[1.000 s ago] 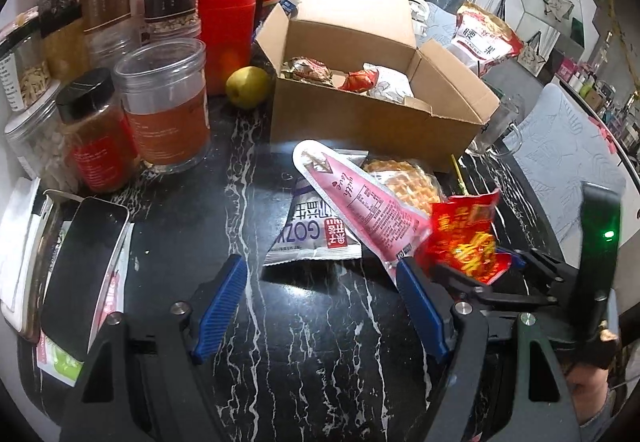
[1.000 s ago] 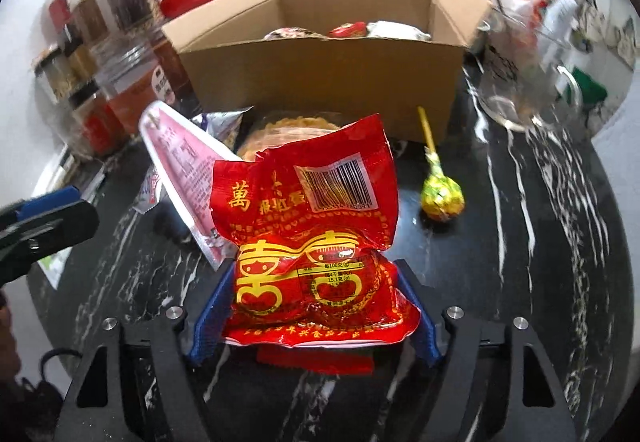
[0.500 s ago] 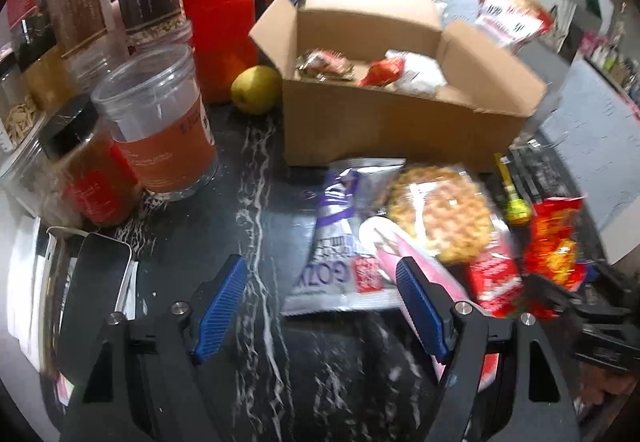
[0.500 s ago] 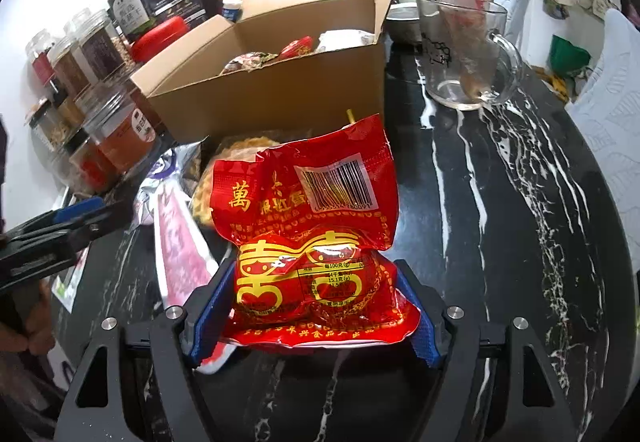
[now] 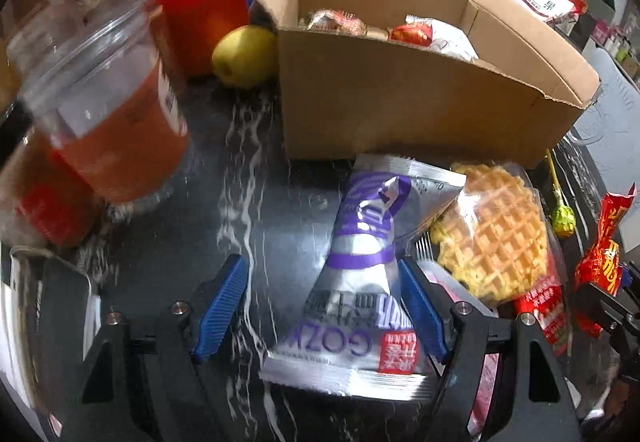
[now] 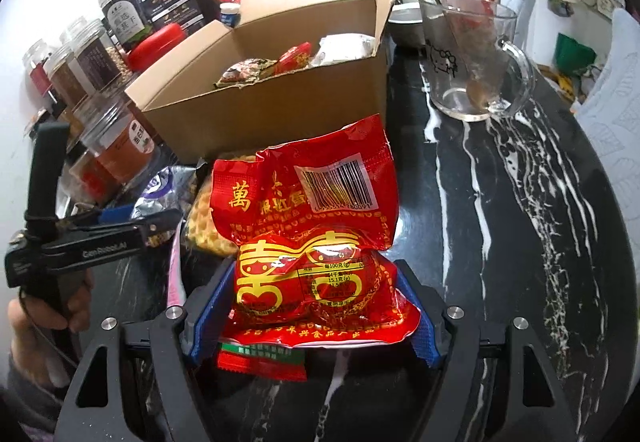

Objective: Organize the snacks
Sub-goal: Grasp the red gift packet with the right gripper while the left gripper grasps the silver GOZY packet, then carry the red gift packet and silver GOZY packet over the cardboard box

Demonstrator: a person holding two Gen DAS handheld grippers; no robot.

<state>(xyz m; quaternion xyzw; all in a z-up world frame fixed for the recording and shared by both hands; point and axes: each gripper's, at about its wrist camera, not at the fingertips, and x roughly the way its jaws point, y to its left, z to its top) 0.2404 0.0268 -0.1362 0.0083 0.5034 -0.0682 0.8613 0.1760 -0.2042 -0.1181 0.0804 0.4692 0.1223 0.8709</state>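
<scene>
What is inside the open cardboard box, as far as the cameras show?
The cardboard box holds several wrapped snacks: a crinkled dark-patterned packet, a small red packet and a white packet. Anything below them and the box floor are hidden by the walls.

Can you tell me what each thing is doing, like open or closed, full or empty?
cardboard box: open, some snacks inside
red snack packet: sealed, held
right gripper: shut on the packet
left gripper: open, around the silver-purple packet
silver-purple packet: lying on the table
glass mug: nearly empty, spoon inside
</scene>
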